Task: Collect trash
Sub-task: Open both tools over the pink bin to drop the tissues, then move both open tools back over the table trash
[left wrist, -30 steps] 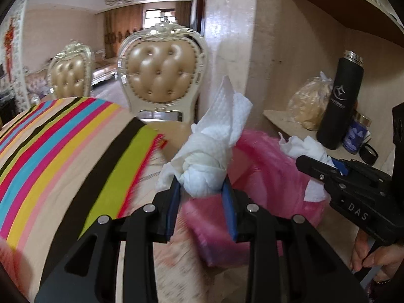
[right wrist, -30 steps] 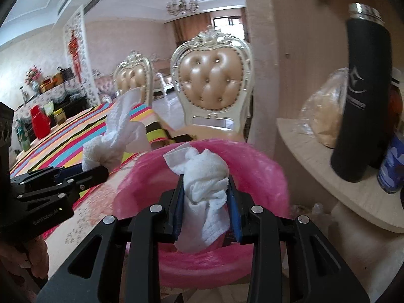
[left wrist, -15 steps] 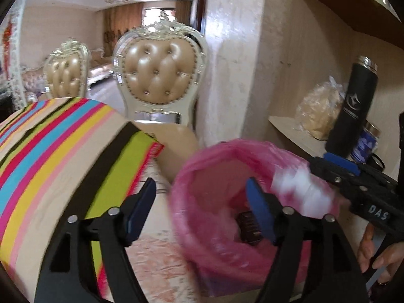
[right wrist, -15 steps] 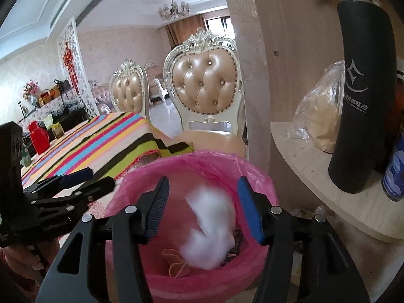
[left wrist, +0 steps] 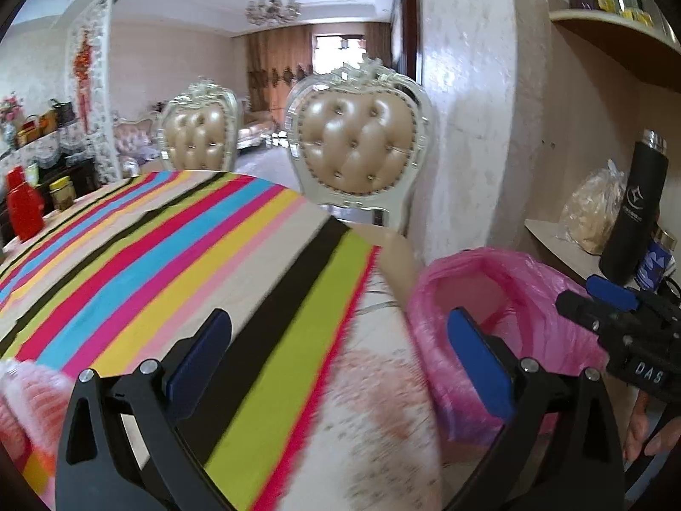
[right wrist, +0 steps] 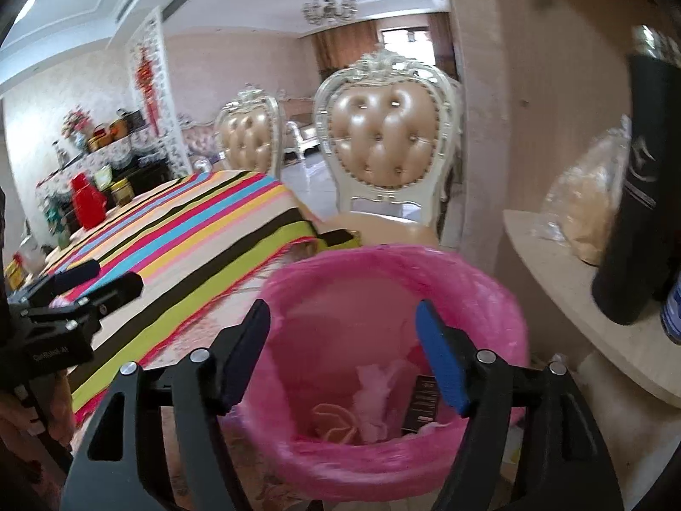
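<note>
Below the right gripper (right wrist: 342, 351) stands the bin with the pink bag (right wrist: 489, 294), and every place here is given from that bin. Its fingers (right wrist: 438, 355) hang above the bin's mouth, spread and opening further, with nothing between them. Down inside the bin, under the gap between those fingers, lies the white tissue (right wrist: 374, 387), beside a dark flat packet (right wrist: 421, 400) and a pale yellowish wrapper (right wrist: 332, 419); the tissue touches neither finger.

To the bin's left, the left gripper (left wrist: 340, 355) hovers over the desk with the striped cloth (left wrist: 178, 255). Its fingers (left wrist: 479, 360) are released and widening, with nothing held; the right one overlaps the bin's near rim in the left wrist view, the other stands over the cloth.

Behind the bin stands a cream tufted chair (right wrist: 387, 136). To the bin's right, a shelf (right wrist: 566, 281) carries a black flask (right wrist: 638, 196) and a clear bag of pale food (right wrist: 587, 213).
</note>
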The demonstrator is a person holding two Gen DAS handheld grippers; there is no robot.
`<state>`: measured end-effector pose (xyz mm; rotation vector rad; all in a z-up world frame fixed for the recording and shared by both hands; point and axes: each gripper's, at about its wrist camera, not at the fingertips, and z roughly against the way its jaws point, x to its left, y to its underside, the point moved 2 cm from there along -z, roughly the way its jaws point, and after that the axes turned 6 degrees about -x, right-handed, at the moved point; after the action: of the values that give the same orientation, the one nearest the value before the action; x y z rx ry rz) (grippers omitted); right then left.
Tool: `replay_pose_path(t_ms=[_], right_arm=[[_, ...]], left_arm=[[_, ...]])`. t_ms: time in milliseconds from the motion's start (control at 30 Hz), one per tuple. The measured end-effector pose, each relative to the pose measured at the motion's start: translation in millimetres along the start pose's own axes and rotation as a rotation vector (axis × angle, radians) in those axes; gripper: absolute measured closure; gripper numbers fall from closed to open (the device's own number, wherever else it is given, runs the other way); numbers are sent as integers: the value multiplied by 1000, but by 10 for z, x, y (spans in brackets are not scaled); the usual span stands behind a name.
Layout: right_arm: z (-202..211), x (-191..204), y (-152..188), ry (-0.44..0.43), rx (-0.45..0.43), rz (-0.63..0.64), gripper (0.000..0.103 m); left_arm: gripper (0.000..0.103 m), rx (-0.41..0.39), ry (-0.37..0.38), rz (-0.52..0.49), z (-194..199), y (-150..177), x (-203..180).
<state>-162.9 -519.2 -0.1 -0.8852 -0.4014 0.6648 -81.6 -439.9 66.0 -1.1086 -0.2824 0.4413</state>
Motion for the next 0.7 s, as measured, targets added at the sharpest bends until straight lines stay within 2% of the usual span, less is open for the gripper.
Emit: replay_pose_path(t_ms=[133,367,700], right_arm=[[-28,324,38,-67,24,39,28],[-39,1088,127,-200,64,116,24],[108,2291,365,-405,132,241,23]], left_arm=[[5,-9,-64,52,324,70,348],[5,3,-201,149,925,276,1067],[5,-17,-475,270,2006,766,2165]])
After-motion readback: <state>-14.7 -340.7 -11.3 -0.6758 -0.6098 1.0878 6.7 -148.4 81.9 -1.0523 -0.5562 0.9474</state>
